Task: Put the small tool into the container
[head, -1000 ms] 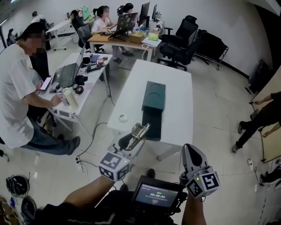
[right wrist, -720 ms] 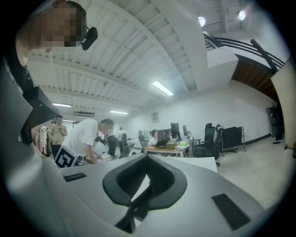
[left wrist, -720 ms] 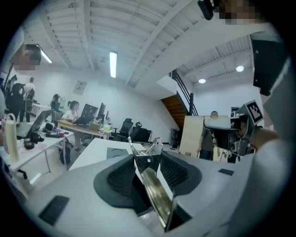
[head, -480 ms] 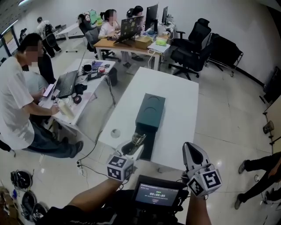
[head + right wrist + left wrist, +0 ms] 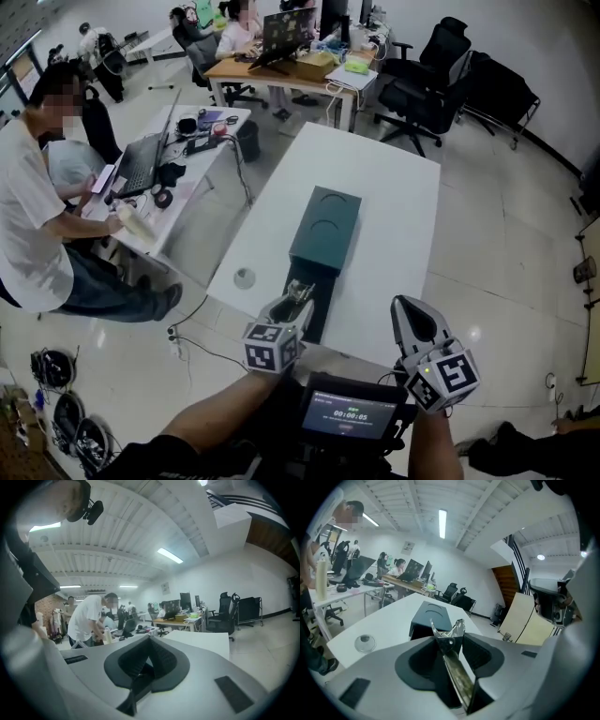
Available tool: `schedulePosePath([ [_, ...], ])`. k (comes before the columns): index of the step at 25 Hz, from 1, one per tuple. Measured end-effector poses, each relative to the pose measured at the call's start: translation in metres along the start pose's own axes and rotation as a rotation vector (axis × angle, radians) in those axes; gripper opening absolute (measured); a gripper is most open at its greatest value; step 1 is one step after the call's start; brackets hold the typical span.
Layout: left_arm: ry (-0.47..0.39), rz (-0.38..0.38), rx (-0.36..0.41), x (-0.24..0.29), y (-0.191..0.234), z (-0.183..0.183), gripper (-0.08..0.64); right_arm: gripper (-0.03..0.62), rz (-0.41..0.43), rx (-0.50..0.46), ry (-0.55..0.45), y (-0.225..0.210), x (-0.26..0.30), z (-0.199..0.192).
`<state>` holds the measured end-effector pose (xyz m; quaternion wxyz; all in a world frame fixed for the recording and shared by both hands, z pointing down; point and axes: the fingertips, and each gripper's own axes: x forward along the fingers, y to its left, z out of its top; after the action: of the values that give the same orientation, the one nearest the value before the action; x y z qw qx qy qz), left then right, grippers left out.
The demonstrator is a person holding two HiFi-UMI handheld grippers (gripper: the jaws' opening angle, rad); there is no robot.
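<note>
Left hand-held gripper (image 5: 292, 314) pinches the small metal tool (image 5: 454, 637) edge-on, so it could twist out short of the container (image 5: 326, 225). Right hand-held gripper (image 5: 146, 657) is clenched empty.

the left gripper (image 5: 451, 644) clamps a small metal tool (image 5: 458, 677) before the dark container (image 5: 433, 616) on a white table (image 5: 382, 623).

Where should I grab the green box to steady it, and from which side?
Grip the green box across its two long sides, near the middle, coming down from above. It lies flat, lengthwise away from you, so the short way across is likely the easiest span. Use the right gripper, shut and empty; the left gripper, holding the metal tool, crowds the near end.
</note>
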<state>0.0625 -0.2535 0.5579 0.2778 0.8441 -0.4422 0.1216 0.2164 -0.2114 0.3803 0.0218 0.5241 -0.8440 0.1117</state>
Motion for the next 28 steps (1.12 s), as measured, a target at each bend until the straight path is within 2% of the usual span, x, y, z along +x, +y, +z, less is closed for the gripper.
schedulePosePath([
  [3,0.032,-0.001,-0.026,0.008,0.013,-0.01,0.193,0.008,0.004,-0.009,0.038,0.008,0.011,-0.005],
  [6,0.051,-0.007,-0.093,0.017,0.02,-0.021,0.193,0.008,-0.003,-0.02,0.062,0.008,0.02,-0.006],
  [16,0.042,0.072,-0.182,0.038,0.048,-0.031,0.193,0.008,-0.026,0.016,0.132,0.009,0.031,-0.033],
  [21,0.136,0.096,-0.255,0.052,0.053,-0.037,0.193,0.008,-0.039,0.031,0.127,0.005,0.032,-0.039],
  [25,0.188,0.078,-0.272,0.061,0.049,-0.041,0.193,0.008,-0.05,0.048,0.114,0.0,0.029,-0.041],
  [28,0.222,0.017,-0.267,0.069,0.043,-0.043,0.192,0.008,-0.057,0.054,0.106,-0.003,0.027,-0.041],
])
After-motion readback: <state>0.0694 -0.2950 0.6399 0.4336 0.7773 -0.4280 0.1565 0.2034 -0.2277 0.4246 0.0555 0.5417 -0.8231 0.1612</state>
